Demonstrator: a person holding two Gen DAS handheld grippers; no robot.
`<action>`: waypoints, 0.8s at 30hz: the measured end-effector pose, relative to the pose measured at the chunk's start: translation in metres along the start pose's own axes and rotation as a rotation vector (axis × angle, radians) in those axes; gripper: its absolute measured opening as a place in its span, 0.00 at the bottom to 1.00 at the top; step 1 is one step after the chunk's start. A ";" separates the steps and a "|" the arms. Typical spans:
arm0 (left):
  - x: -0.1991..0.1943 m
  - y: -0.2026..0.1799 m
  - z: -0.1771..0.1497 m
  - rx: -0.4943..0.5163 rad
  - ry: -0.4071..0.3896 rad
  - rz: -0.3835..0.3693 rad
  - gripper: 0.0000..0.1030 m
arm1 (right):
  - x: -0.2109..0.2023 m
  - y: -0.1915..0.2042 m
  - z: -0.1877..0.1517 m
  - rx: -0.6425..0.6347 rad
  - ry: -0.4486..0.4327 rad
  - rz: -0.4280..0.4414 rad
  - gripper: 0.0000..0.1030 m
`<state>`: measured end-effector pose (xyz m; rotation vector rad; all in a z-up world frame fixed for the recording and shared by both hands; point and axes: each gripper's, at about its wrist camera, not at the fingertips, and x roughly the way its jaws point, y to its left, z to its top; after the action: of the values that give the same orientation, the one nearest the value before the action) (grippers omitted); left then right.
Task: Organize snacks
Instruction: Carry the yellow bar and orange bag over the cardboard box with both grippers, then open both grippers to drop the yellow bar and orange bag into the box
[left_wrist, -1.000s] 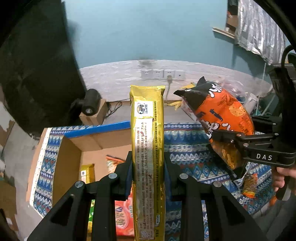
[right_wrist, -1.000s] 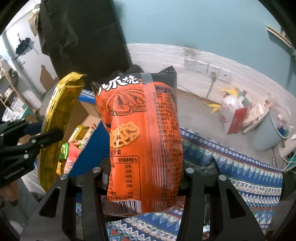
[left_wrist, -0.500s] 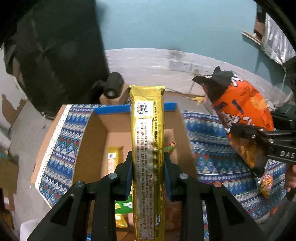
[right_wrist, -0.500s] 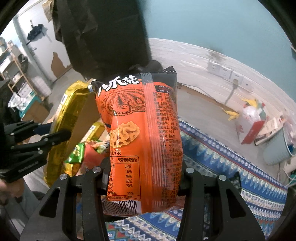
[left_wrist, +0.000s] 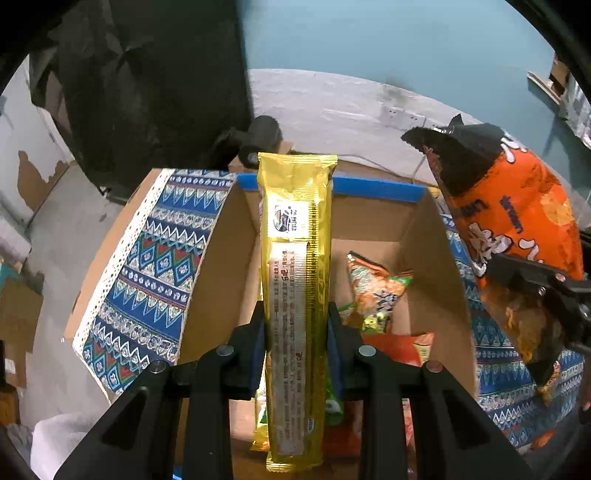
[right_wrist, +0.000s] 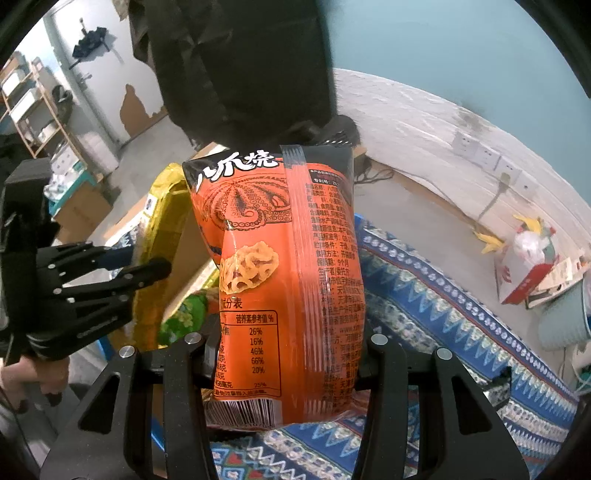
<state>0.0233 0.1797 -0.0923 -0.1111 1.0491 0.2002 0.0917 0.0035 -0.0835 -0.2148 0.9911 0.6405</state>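
Observation:
My left gripper (left_wrist: 295, 332) is shut on a long gold biscuit pack (left_wrist: 295, 258) and holds it upright over an open cardboard box (left_wrist: 436, 258). The box holds several snack bags, among them an orange and green one (left_wrist: 376, 291). My right gripper (right_wrist: 286, 350) is shut on an orange octopus-print snack bag (right_wrist: 280, 266), held upright just right of the box. That bag also shows in the left wrist view (left_wrist: 517, 229). The left gripper (right_wrist: 147, 271) and the gold pack (right_wrist: 162, 229) show at the left of the right wrist view.
The box sits on a blue patterned cloth (left_wrist: 155, 254) that also runs to the right (right_wrist: 424, 295). A black bag (left_wrist: 147, 92) hangs behind. A red and white carton (right_wrist: 524, 273) and a pale bin (right_wrist: 565, 321) stand on the floor at the right.
Both grippers have swung left with their packs. The gold pack now hangs over the middle of the box, and the orange bag has come up beside the box's right wall.

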 end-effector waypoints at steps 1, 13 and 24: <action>0.002 0.002 0.000 -0.007 0.005 0.002 0.28 | 0.002 0.003 0.001 -0.003 0.002 0.004 0.45; -0.018 0.026 -0.005 -0.050 -0.019 0.066 0.53 | 0.027 0.025 0.014 -0.004 0.031 0.036 0.45; -0.032 0.033 -0.009 -0.067 -0.034 0.050 0.55 | 0.044 0.037 0.019 0.012 0.055 0.058 0.51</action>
<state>-0.0070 0.2062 -0.0690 -0.1422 1.0118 0.2816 0.0998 0.0592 -0.1053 -0.1944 1.0572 0.6849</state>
